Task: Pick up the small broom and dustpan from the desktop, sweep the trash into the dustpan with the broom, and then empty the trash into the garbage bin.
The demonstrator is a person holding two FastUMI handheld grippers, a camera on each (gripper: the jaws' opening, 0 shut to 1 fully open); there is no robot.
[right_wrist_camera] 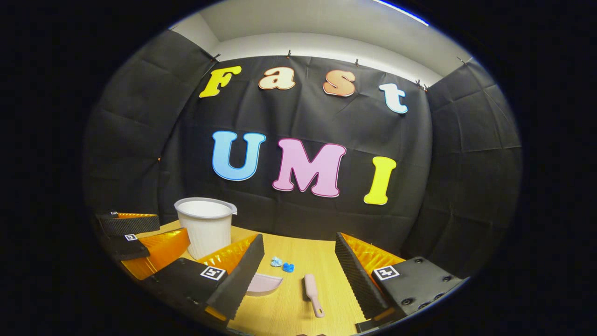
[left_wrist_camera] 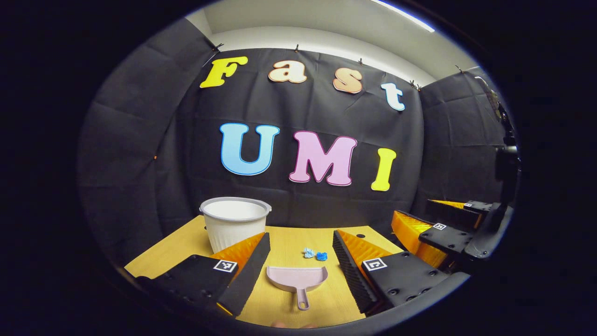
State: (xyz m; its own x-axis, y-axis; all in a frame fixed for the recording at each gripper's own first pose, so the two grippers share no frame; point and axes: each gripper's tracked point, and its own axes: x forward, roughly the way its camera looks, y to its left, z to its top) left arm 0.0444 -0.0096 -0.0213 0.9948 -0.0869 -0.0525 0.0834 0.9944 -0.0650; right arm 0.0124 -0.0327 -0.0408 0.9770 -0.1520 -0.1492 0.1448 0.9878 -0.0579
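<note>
Left gripper (left_wrist_camera: pixel 298 261) spread wide, holding nothing; pale pink plastic dustpan (left_wrist_camera: pixel 297 281) flat on wooden desktop (left_wrist_camera: pixel 177 252) between its fingers. Right gripper (right_wrist_camera: pixel 298 266) likewise released; small pink broom (right_wrist_camera: pixel 313 288) between its fingers. Blue trash scraps (right_wrist_camera: pixel 282 264) just ahead, white ribbed bin (right_wrist_camera: pixel 205 226) front-left

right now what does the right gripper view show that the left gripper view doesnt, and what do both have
In the right gripper view you get the small broom, lying on the desktop between the right gripper's open fingers, with the left gripper off at the left edge.

In the left gripper view you get the whole dustpan, handle included, between the left gripper's open fingers, and the right gripper at the right edge.

Both share the white garbage bin, the two blue bits of trash and the dustpan, though the right gripper view has it half hidden behind a finger.
</note>
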